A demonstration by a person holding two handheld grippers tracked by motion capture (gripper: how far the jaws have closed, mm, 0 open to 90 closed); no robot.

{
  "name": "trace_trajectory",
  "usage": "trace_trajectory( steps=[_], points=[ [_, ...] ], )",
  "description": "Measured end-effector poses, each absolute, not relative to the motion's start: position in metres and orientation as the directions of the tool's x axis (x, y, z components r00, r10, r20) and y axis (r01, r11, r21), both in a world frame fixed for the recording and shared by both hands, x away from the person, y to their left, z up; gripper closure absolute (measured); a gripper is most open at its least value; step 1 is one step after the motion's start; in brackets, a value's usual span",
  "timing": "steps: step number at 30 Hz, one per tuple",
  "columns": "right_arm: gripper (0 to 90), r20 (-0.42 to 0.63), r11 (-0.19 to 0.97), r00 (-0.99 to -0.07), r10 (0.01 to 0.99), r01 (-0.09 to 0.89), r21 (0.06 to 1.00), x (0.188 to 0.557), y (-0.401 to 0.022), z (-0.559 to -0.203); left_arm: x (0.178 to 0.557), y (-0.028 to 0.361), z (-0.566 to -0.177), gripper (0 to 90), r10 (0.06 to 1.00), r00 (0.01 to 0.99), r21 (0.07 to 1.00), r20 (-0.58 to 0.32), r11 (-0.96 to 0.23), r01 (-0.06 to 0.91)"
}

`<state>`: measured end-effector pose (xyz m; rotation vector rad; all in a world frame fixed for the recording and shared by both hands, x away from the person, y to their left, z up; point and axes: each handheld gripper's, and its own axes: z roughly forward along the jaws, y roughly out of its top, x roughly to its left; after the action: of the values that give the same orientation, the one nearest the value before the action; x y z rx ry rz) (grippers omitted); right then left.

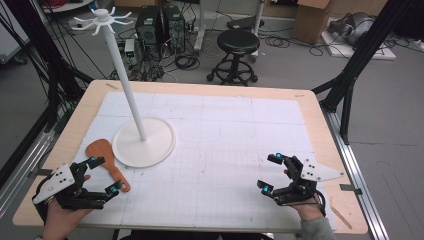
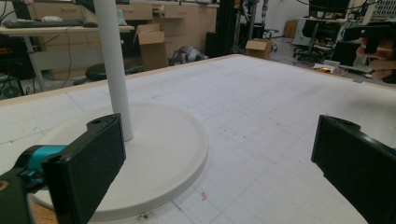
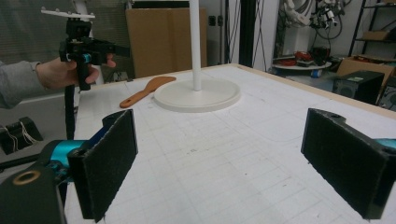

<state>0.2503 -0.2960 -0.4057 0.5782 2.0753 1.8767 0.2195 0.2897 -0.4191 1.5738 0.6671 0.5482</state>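
- Room: lab floor in the upper part of the high view, with a black round stool (image 1: 238, 44) at top centre, computer towers and cables to its left, cardboard boxes at top right.
- Surface: wooden table topped with a white gridded mat (image 1: 220, 150), flat, lightly scuffed, fills the middle of the frame.
- White hook stand with round disc base (image 1: 144, 141) and tall thin pole, left of centre; hooks at upper left.
- Left gripper (image 1: 105, 175), lower left: jaws wide apart, holding nothing, hovering astride the spatula handle.
- Right gripper (image 1: 270, 173), lower right: jaws wide apart, holding nothing, over bare mat.
- Brown wooden spatula (image 1: 107, 163), lower left: lies flat on the mat, blade just beside the stand's base edge, handle pointing toward the bottom of the frame.
- Handling judgement: light, stiff, not fragile; smooth, so could slip or pivot. Best gripped across the narrow handle, near mid-length, jaws low to the mat.
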Motion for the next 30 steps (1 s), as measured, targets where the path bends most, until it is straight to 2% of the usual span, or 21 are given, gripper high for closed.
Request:
trace_trajectory(
  steps=[17, 18, 20, 21, 25, 26, 30],
  points=[
    [9.7, 0.073, 0.077, -0.870, 0.487, 0.126, 0.989, 0.2496, -0.2993, -0.4091, 0.2223, 0.2893, -0.4175, 5.4, 0.696, 0.717, 0.993, -0.029, -0.065, 0.103],
    [9.7, 0.074, 0.078, -0.868, 0.492, 0.128, 0.989, 0.2501, -0.2993, -0.4095, 0.2213, 0.2913, -0.4161, 16.6, 0.680, 0.732, 0.993, -0.029, -0.067, 0.101],
    [9.7, 0.076, 0.084, -0.869, 0.489, 0.133, 0.988, 0.2504, -0.2991, -0.4097, 0.2208, 0.2922, -0.4152, 30.4, 0.672, 0.740, 0.993, -0.028, -0.068, 0.099],
    [9.7, 0.076, 0.084, -0.869, 0.489, 0.133, 0.988, 0.2504, -0.2991, -0.4097, 0.2203, 0.2930, -0.4142, 30.4, 0.664, 0.747, 0.993, -0.022, -0.070, 0.092],
    [9.7, 0.076, 0.089, -0.870, 0.487, 0.136, 0.987, 0.2502, -0.2989, -0.4105, 0.2203, 0.2942, -0.4122, 53.3, 0.683, 0.730, 0.990, 0.014, -0.112, 0.085],
    [9.7, 0.076, 0.089, -0.868, 0.490, 0.137, 0.987, 0.2500, -0.2992, -0.4107, 0.2203, 0.2946, -0.4125, 53.3, 0.695, 0.719, 0.987, 0.031, -0.133, 0.085],
    [9.7, 0.073, 0.091, -0.867, 0.493, 0.135, 0.987, 0.2498, -0.2993, -0.4109, 0.2219, 0.2983, -0.4122, 79.5, 0.727, 0.685, 0.979, 0.037, -0.163, 0.120]
  ],
)
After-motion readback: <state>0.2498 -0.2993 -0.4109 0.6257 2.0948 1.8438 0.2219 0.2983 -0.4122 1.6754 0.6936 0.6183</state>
